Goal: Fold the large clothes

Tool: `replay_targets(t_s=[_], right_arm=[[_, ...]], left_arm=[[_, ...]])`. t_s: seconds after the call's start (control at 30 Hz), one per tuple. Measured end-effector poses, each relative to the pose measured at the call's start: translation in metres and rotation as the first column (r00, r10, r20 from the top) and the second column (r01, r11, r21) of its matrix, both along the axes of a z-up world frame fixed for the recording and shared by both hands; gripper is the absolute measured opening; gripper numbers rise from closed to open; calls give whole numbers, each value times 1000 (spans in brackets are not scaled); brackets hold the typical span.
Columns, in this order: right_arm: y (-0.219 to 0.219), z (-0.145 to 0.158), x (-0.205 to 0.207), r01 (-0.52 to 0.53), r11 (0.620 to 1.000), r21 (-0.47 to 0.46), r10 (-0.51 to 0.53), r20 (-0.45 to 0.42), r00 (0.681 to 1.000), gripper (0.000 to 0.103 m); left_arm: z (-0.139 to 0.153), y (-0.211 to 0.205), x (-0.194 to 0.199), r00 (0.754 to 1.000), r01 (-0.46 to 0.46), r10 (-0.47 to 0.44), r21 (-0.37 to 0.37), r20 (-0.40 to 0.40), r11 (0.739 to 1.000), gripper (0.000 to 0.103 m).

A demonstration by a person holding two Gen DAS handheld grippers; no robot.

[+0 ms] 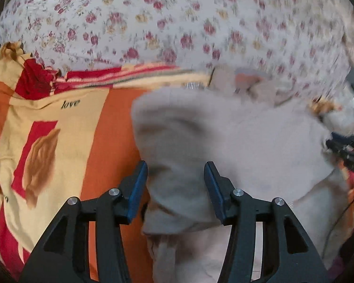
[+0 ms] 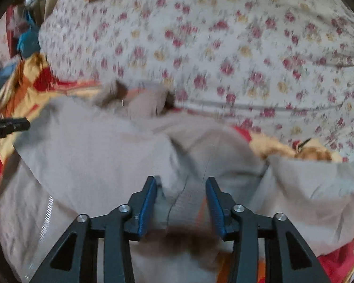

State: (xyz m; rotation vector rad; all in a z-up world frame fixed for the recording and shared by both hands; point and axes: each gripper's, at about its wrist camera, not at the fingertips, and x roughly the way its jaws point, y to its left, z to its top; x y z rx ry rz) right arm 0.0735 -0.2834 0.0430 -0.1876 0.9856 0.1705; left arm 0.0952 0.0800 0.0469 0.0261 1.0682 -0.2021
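Observation:
A large beige garment (image 1: 236,146) lies spread on a bed, its collar end (image 1: 247,82) toward the floral quilt. My left gripper (image 1: 175,176) hangs over the garment's left fold with its jaws apart, and the cloth lies under the gap without being pinched. My right gripper (image 2: 181,193) has a bunched ribbed edge of the same garment (image 2: 94,153) filling the space between its blue pads, with a dark shadow below the bunch. The right gripper's fingers (image 1: 344,151) show blurred at the garment's right side in the left wrist view.
An orange, yellow and red bedsheet (image 1: 59,141) covers the bed under the garment. A white quilt with red flowers (image 2: 224,47) is heaped along the far side. Loose blue and red cloth (image 2: 26,40) sits at the far left. Both pictures are blurred.

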Motion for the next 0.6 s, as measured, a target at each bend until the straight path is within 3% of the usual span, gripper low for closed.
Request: replay_targets(t_s=[0.07,0.17,0.27,0.4,0.6], right_arm=[[-1,-20,6,38,998,-48,-38,-10,999,38],[-9,-17,5,69,998,13,-70,19,997,38],[-17,5,-9,79,991,110,-83,34,996,38],[-16,23,-34,55,990,127,-64,68,996,38],[-9,1,-40,69,988,138,-73,24,997,44]], left_arm=[[-16,-5,-3,1000,-12,12,44,-12,999,50],[-27,-6,-9,999,-45,44,56,15,997,50],[-21,-7,-16,997,-73,70,64,39,995,50],[-11,-13,-27,994,-80,73,91,77,993,50],[3,-22,-44,989,-102,89,100,120,990,50]])
